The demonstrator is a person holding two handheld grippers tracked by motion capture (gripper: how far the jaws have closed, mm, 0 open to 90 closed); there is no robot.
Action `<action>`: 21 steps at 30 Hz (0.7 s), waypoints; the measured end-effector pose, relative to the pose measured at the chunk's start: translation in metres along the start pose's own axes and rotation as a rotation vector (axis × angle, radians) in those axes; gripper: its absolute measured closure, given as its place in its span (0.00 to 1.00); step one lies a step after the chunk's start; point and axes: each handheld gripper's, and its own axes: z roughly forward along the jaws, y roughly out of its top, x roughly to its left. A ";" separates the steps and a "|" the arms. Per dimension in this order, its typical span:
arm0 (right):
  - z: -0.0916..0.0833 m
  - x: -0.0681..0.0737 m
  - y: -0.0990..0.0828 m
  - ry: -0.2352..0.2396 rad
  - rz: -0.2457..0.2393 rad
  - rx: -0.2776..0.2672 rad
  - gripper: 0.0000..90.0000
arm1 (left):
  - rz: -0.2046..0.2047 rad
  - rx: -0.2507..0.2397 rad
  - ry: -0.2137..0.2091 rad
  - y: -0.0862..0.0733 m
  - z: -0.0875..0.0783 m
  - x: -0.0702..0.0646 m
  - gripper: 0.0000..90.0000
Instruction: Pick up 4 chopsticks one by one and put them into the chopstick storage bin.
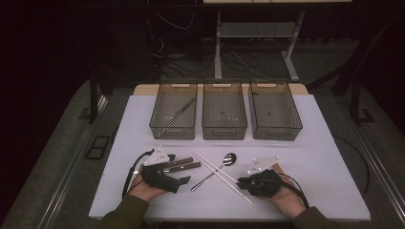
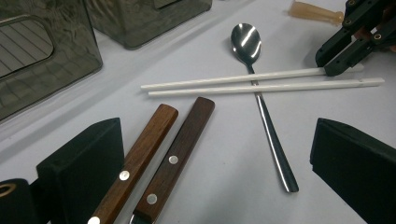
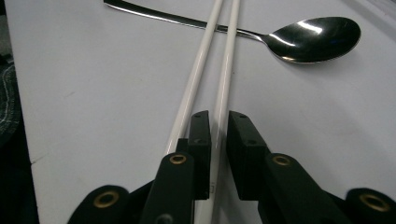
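Two white chopsticks point(image 1: 222, 174) lie side by side across the handle of a steel spoon point(image 1: 229, 158) in the middle of the white table point(image 1: 315, 157). In the right gripper view my right gripper point(image 3: 218, 122) is shut on the near end of one chopstick point(image 3: 229, 56). The other chopstick point(image 3: 198, 65) runs just outside its left jaw. The spoon point(image 3: 317, 39) lies farther off. My left gripper point(image 2: 217, 170) stands wide open and low over the table. Two wooden handles point(image 2: 159, 154) with metal rivets lie between its jaws, untouched. In the high view my left gripper point(image 1: 181, 175) sits beside those handles point(image 1: 184, 164).
Three dark see-through bins point(image 1: 173, 135), point(image 1: 224, 135), point(image 1: 277, 135) stand in a row at the back of the table. The left bin holds a long thin metal piece. My right gripper point(image 2: 341, 56) shows at the far end of the chopsticks point(image 2: 233, 84).
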 end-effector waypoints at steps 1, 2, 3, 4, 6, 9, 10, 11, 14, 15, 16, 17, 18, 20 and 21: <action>0.000 0.000 0.000 -0.005 -0.003 -0.001 0.90 | 0.000 0.000 0.000 0.000 0.000 0.000 0.02; 0.001 0.001 0.000 -0.011 -0.004 -0.002 0.91 | 0.001 -0.001 0.000 0.000 0.000 0.000 0.02; 0.001 0.001 0.000 -0.014 -0.004 -0.002 0.91 | 0.002 -0.001 0.000 0.000 0.000 0.000 0.02; 0.001 0.001 0.000 -0.015 -0.004 -0.002 0.91 | 0.003 0.000 0.000 0.000 0.000 0.000 0.02; 0.000 0.001 0.000 -0.014 0.000 -0.001 0.91 | 0.004 -0.002 -0.001 0.000 0.000 0.000 0.02; 0.000 0.001 0.000 -0.020 0.011 -0.001 0.92 | 0.005 -0.002 -0.001 0.000 0.000 0.000 0.02; 0.000 0.001 0.000 -0.020 0.014 0.000 0.92 | 0.005 -0.002 -0.002 0.000 0.000 0.000 0.02; 0.000 0.000 0.000 -0.019 0.015 -0.001 0.92 | 0.005 -0.002 -0.002 0.000 0.000 0.000 0.02; 0.001 0.000 0.000 -0.034 0.018 -0.004 0.92 | 0.006 -0.001 -0.002 0.000 0.000 0.000 0.02; 0.001 0.000 0.000 -0.036 0.018 -0.005 0.92 | 0.006 -0.001 -0.002 0.000 0.000 0.000 0.02; 0.001 0.000 0.000 -0.033 0.018 -0.006 0.92 | 0.008 -0.001 -0.003 0.000 0.000 0.000 0.02; 0.001 -0.002 -0.001 -0.026 0.020 -0.007 0.91 | 0.008 0.001 -0.003 0.000 0.000 0.000 0.02; 0.001 -0.002 -0.001 -0.021 0.026 -0.009 0.90 | 0.008 0.001 -0.004 0.000 0.000 0.000 0.02; 0.001 -0.001 -0.001 -0.021 0.016 -0.015 0.88 | 0.007 0.003 -0.005 0.000 0.000 -0.001 0.02; 0.001 -0.001 -0.001 -0.021 0.014 -0.015 0.88 | 0.007 0.003 -0.005 0.000 0.001 -0.001 0.02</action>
